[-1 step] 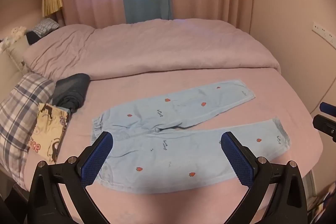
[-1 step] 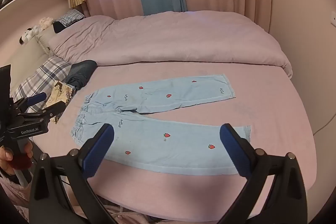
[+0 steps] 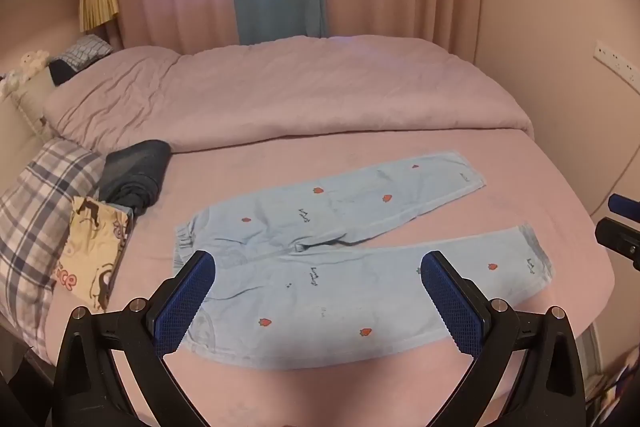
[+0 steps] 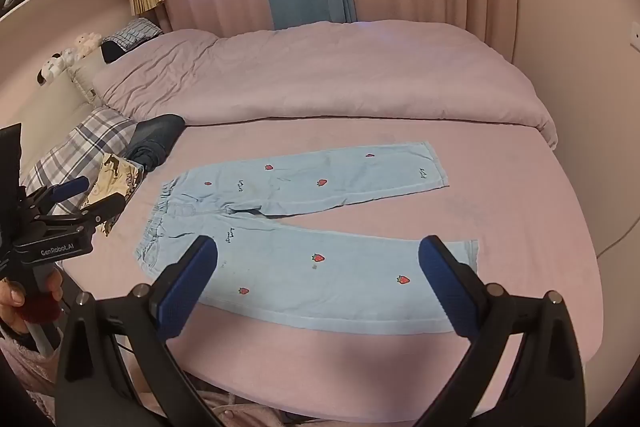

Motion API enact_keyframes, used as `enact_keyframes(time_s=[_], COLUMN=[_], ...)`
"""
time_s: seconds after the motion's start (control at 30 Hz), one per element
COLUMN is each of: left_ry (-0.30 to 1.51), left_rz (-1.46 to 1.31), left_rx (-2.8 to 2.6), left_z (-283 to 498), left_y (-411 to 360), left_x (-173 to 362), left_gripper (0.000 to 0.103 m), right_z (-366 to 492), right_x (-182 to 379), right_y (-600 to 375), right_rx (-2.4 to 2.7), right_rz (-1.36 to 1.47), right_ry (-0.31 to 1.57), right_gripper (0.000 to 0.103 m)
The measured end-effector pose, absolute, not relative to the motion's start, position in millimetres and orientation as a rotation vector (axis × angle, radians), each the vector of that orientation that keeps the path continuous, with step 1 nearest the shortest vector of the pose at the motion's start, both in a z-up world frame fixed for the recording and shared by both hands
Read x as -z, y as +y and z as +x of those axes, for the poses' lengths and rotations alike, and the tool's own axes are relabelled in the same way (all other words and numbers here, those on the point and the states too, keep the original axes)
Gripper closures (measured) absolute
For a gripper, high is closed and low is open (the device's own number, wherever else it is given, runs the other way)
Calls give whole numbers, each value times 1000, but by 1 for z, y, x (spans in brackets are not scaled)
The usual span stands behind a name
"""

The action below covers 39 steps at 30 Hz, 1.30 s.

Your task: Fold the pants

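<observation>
Two grippers: left gripper (image 3: 318, 291) and right gripper (image 4: 318, 279), both with jaws spread wide, nothing between the pads, hovering above the near edge of the bed.
Far left clutter: plaid pillow (image 3: 28, 219), printed cream cloth (image 3: 90, 251), dark folded garment (image 3: 136, 177), all well apart from the work area.
Pants: pants (image 3: 360, 251) lie flat on the pink sheet (image 3: 320, 395), elastic waistband to the left, legs splayed in a V toward the right, not yet folded.
Pants fabric: thin light-blue cotton look, strawberry print, gathered ruffled waist, slight creasing at the crotch.
Far right: hems of both legs, the near one with a turned cuff band.
Background: rumpled pink duvet (image 3: 300, 87) beyond, soft and puffy.
Step in hand: approach for first fold, judged.
How to do well: left takes the waist corner, right the hem of one leg, pinch only the top layer's edge, lift together, lay leg over leg with seams aligned.
Risk: soft sheet could get pinched along with the fabric.
</observation>
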<state>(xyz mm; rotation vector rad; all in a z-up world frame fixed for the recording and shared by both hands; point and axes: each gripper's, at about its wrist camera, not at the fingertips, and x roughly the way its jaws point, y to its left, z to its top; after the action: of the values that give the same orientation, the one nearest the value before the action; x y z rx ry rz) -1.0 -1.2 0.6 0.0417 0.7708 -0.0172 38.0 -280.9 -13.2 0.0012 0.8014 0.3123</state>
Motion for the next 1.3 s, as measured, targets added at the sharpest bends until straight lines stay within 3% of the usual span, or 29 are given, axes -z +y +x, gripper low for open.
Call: enact_keyframes(time_s=[1.3], left_ry=[754], left_rz=[72], left_rx=[13], left_z=[-1], left_y=[-2], left_x=[-4], left_gripper=[0], right_z=[34], right_x=[11], right_y=[-277], right_rx=[-327], right_rz=[-16], right_ry=[789], right_gripper=[2])
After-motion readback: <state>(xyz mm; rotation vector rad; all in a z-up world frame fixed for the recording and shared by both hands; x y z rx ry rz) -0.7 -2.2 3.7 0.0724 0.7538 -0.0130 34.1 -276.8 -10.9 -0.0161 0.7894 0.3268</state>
